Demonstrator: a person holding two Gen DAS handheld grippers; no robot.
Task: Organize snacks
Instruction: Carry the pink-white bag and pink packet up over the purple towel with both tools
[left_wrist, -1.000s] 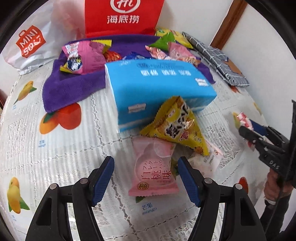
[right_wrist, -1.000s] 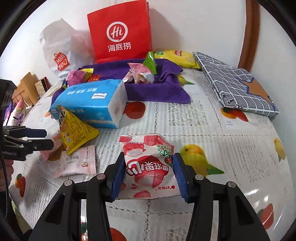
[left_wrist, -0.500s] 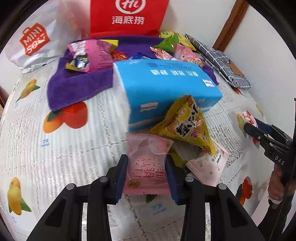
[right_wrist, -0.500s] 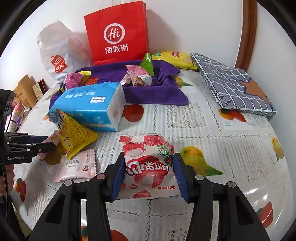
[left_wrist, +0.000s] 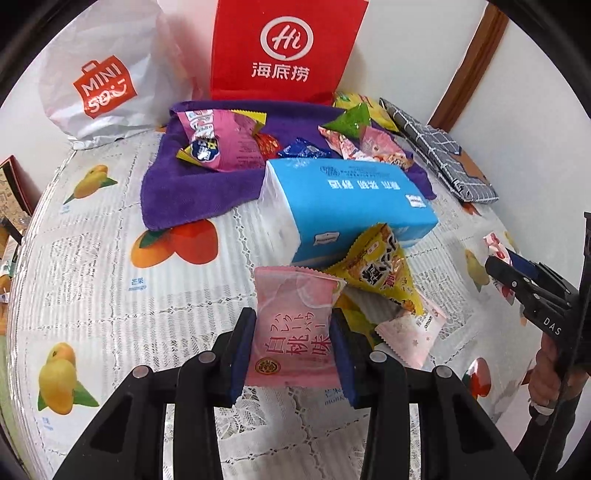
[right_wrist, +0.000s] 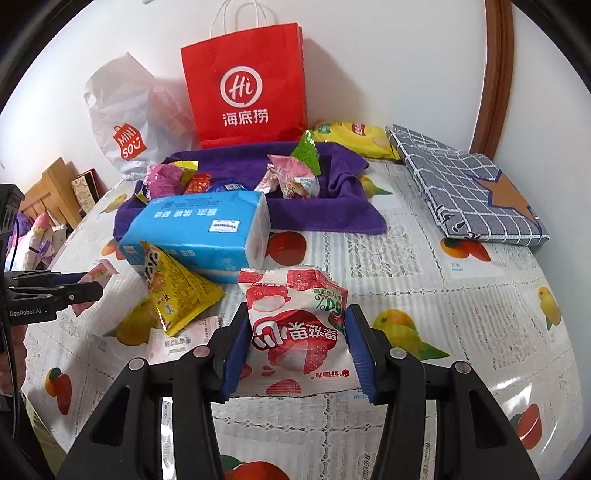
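Left wrist view: our left gripper (left_wrist: 292, 352), wide apart a sec ago, has clamped onto the pink peach snack pkt (left_wrist: 291, 332), now lifted a bit above the fruit-print tablecloth (left_wrist: 110, 280), just in front of the blue tissue pack (left_wrist: 351, 206). Red bag (left_wrist: 284, 48) reads "Hi", white bag (left_wrist: 99, 74) "MINISO".

Right wrist view: right gripper (right_wrist: 295, 350) grips the red-white strawberry pkt (right_wrist: 295, 328) as before, "60%" on it; purple towel (right_wrist: 325, 206) w/ snacks behind.

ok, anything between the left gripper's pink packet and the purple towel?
Yes. The blue tissue pack lies directly between the pink packet, held in the left gripper, and the purple towel. The yellow snack bag leans on the pack's near side.
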